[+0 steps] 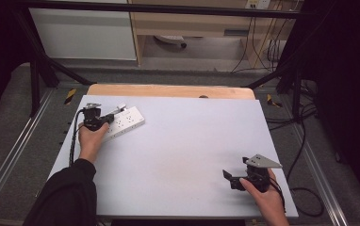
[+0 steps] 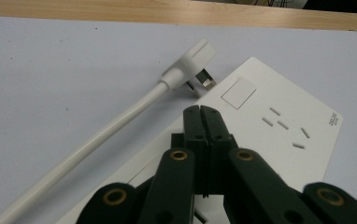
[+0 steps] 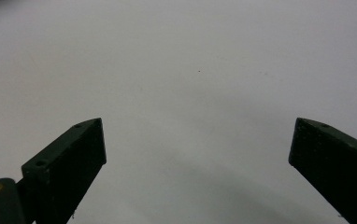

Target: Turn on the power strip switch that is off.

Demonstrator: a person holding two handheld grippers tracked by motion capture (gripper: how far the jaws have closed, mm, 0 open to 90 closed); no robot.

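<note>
Resting over the near end of a white power strip (image 2: 279, 126), the left gripper (image 2: 200, 109) has its jaws pressed together with nothing between them. Just beyond its tip sit the strip's square switch and a set of socket slots. A white plug (image 2: 193, 63) lies beside the strip's far corner, prongs bare, its cord (image 2: 88, 144) trailing across the table (image 1: 192, 141). Well apart, at the table's near right corner, the right gripper (image 1: 232, 179) is spread wide over bare surface.
</note>
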